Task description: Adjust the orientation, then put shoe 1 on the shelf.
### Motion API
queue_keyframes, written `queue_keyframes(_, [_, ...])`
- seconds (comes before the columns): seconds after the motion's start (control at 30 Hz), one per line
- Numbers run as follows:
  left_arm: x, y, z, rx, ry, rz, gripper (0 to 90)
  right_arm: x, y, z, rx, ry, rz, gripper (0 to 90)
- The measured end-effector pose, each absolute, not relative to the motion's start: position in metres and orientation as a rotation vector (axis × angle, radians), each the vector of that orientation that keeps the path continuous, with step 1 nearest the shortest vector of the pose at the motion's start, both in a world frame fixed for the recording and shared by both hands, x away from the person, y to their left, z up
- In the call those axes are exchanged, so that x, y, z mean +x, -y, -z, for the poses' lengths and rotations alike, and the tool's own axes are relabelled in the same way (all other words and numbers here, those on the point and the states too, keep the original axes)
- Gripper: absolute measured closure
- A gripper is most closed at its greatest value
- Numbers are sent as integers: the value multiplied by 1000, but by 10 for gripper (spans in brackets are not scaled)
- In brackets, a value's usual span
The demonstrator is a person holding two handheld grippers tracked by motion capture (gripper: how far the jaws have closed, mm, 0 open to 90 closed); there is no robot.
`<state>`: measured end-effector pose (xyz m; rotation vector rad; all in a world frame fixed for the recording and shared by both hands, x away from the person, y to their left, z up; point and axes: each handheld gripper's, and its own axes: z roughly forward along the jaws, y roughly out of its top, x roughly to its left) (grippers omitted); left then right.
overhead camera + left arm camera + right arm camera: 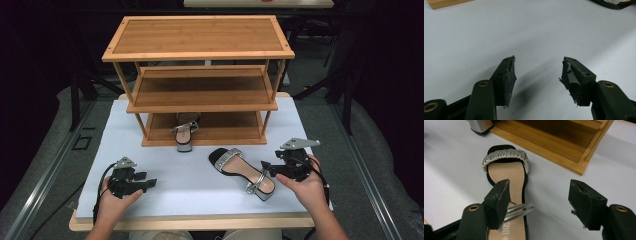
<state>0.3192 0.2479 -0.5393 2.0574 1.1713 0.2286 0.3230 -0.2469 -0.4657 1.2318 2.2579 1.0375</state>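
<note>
A black sandal with a silver toe band and silver ankle strap lies on the white table top, toe toward the rack; the right gripper view shows the sandal from its heel end. My right gripper is open just behind the heel, its left jaw over the ankle strap, not clamped. A second matching sandal rests on the bottom shelf of the wooden shoe rack, heel sticking out over the front edge. My left gripper hovers open over bare table at the front left, nothing between its fingers.
The three-tier bamboo rack stands at the back middle of the white board. Its bottom shelf edge lies just beyond the loose sandal. Dark floor and stand legs surround the table.
</note>
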Motion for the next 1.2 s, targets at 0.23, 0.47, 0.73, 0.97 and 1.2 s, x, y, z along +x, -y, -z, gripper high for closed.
queue_keyframes(0.23, [317,-251,541,2084,-1157,-190,366,338,232,462,1220,-2355,-931,320])
queue_keyframes(0.47, [317,-248,545,2118,-1174,-248,442,349,209,459,1162,-2476,-838,343])
queue_keyframes(0.73, [316,-244,544,2121,-1190,-317,434,354,190,465,1119,-2574,-727,391])
queue_keyframes(0.97, [316,-245,546,2114,-1211,-309,431,360,175,474,1092,-2649,-623,376])
queue_keyframes(1.2, [316,-248,547,2086,-1243,-311,418,365,171,478,1141,-2703,-549,338])
